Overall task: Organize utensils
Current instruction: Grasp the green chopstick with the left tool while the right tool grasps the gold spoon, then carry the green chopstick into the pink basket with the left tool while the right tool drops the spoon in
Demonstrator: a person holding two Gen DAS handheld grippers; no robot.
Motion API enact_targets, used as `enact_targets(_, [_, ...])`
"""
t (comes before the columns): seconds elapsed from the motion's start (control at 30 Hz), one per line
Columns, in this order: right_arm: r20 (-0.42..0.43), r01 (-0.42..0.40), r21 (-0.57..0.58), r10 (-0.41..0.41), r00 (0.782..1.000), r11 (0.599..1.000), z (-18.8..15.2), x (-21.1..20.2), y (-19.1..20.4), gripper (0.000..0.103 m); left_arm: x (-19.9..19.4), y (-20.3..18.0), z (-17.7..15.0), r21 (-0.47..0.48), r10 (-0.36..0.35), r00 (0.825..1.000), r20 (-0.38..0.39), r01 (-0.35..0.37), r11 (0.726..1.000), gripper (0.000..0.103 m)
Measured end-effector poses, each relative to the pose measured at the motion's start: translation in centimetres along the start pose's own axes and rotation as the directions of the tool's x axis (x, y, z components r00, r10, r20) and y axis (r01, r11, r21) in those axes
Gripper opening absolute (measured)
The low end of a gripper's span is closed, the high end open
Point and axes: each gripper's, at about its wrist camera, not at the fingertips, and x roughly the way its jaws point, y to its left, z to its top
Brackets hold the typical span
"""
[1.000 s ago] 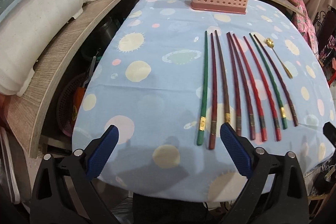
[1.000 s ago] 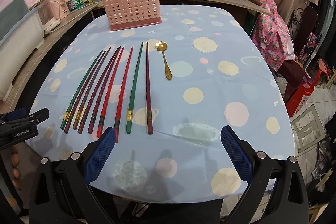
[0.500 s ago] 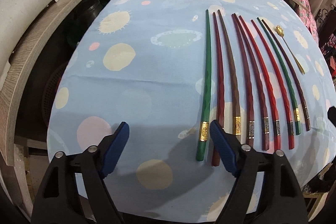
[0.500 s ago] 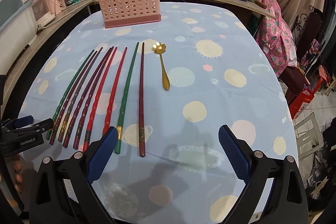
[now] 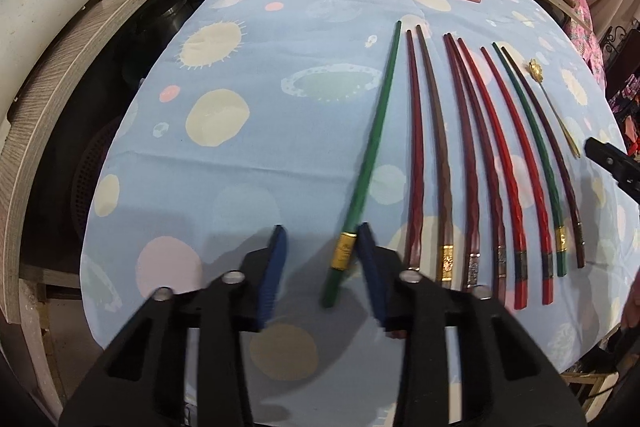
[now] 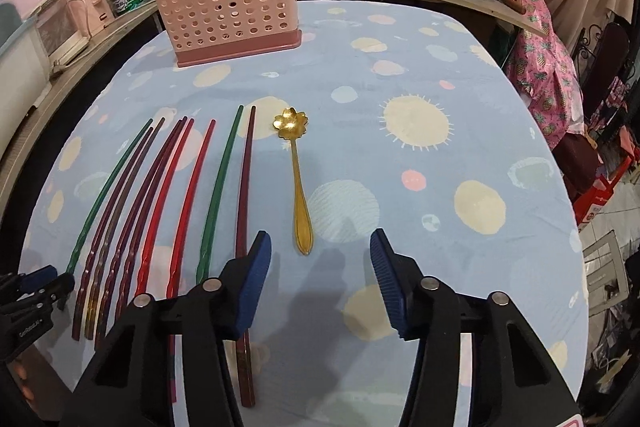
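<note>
My left gripper (image 5: 320,259) has come down and its jaws are closing around the leftmost green chopstick (image 5: 370,155), now skewed from its row, right pad touching its gold band but not clamped. My right gripper (image 6: 320,267) has slid over the gold spoon (image 6: 298,187), jaws closing, apart, handle tip between them. So both pickups are starting; the pink holder (image 6: 232,7) waits across the dotted blue tablecloth (image 6: 440,187), cluttered counters behind.

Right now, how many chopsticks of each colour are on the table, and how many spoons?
Green chopsticks: 2
Bright red chopsticks: 2
Dark red or brown chopsticks: 5
Gold spoon: 1
Total: 10
</note>
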Motion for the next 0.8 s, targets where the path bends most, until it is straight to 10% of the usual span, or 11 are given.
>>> enact_targets(0.4, [-0.008, -0.009, -0.029, 0.009, 1.0, 1.0, 0.2, 1.8, 0.5, 0.012, 0.1, -0.2, 0.4, 0.001, -0.017, 1.0, -0.011, 0.017, 1.0, 0.011])
enact_targets(0.8, [0.074, 0.015, -0.026, -0.013, 0.997, 1.0, 1.0, -2.4, 0.0, 0.011, -1.9, 0.4, 0.8, -0.036, -0.046, 0.999, 0.018, 0.047, 0.998, 0.008])
